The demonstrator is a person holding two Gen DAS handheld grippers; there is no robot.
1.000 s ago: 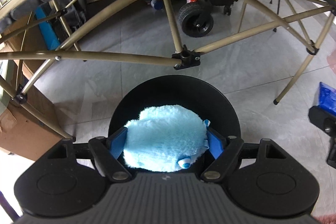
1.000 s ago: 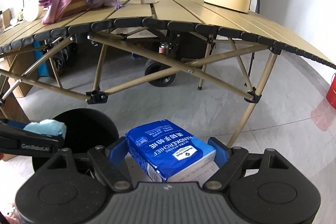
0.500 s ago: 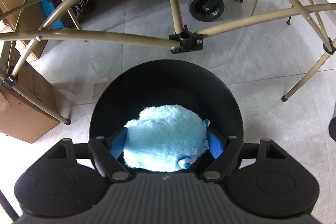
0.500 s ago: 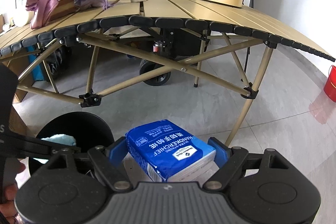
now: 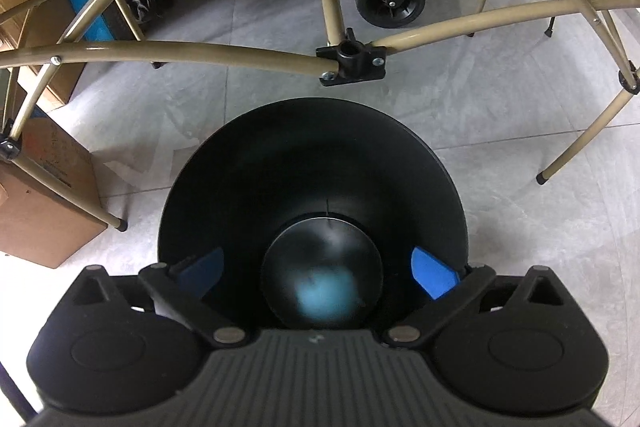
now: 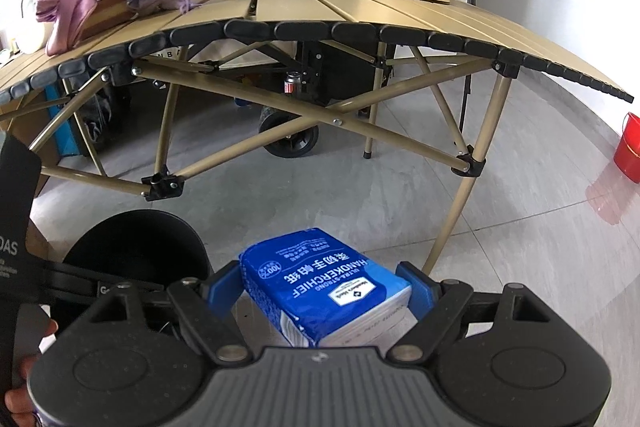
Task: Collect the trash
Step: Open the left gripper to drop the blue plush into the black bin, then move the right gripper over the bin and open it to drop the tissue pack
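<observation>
Left gripper (image 5: 316, 269) over bin (image 5: 440, 163), jaws opening, nothing between pads. Blue plush (image 5: 322, 293), blurred, down at bin bottom: first item in. Right gripper (image 6: 322, 287) pinches tissue pack (image 6: 324, 279) beside bin (image 6: 136, 243); pack not yet binned. Table clutter unsorted.

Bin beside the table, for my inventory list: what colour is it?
Plain black bin, inside and out; the left wrist view looks straight down into it.
</observation>
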